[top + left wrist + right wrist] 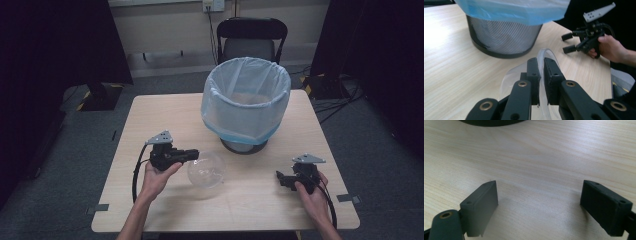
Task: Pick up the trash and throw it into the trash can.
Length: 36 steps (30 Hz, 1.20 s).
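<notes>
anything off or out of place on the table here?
Nothing stands out. The lined bin stands upright on the table, with no spill around it. The left gripper is shut on the clear bowl at its rim; the right gripper is open over bare wood.

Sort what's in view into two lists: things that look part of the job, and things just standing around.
Likely in the job:
- clear plastic bowl, rim pinched by the left gripper
- mesh waste bin lined with a pale blue bag
- right gripper, open over bare wooden table

Just standing around:
- black folding chair behind the table
- cables on the floor
</notes>
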Available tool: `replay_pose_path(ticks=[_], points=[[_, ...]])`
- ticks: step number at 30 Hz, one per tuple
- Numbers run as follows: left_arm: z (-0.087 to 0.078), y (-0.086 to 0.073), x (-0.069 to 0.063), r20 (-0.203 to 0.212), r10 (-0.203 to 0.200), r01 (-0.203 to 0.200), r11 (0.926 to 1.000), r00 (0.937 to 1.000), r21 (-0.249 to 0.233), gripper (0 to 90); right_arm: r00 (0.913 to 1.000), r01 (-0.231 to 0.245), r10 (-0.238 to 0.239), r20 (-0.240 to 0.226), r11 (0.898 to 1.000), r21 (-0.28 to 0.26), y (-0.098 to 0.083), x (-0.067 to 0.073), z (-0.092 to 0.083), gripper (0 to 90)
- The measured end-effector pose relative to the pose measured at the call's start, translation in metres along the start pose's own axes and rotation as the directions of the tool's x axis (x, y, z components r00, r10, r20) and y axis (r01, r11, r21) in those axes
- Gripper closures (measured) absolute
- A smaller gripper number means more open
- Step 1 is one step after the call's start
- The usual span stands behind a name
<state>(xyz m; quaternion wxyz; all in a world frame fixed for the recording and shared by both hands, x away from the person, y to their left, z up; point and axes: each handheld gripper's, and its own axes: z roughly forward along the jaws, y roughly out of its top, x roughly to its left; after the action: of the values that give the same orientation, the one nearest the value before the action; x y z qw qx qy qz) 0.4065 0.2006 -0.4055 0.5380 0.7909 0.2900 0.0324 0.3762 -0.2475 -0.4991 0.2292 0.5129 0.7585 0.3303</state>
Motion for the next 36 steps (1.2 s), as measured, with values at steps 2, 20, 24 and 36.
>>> replay_pose_path(ticks=[2, 20, 24, 36], points=[[-0.002, 0.004, -0.001, -0.003, 0.003, -0.003, 0.9999, 1.0000, -0.013, 84.1, 1.0000, -0.001, 0.001, 0.002, 1.000, 0.000, 0.000, 0.000, 0.000, 13.4], [-0.031, 0.049, -0.016, -0.009, 0.051, -0.052, 0.9827, 0.9986, -0.178, 84.1, 1.0000, -0.001, 0.001, 0.001, 1.000, 0.001, 0.000, 0.000, 0.000, 13.4], [-0.039, 0.059, -0.017, -0.019, 0.067, -0.070, 0.9756, 0.9976, -0.208, 84.1, 1.0000, 0.000, 0.000, 0.002, 1.000, -0.001, 0.000, 0.000, 0.000, 13.4], [-0.058, 0.105, -0.028, -0.035, 0.120, -0.124, 0.9444, 0.9922, -0.304, 84.2, 1.0000, -0.001, 0.001, 0.002, 1.000, 0.000, 0.000, 0.000, 0.000, 13.5]])
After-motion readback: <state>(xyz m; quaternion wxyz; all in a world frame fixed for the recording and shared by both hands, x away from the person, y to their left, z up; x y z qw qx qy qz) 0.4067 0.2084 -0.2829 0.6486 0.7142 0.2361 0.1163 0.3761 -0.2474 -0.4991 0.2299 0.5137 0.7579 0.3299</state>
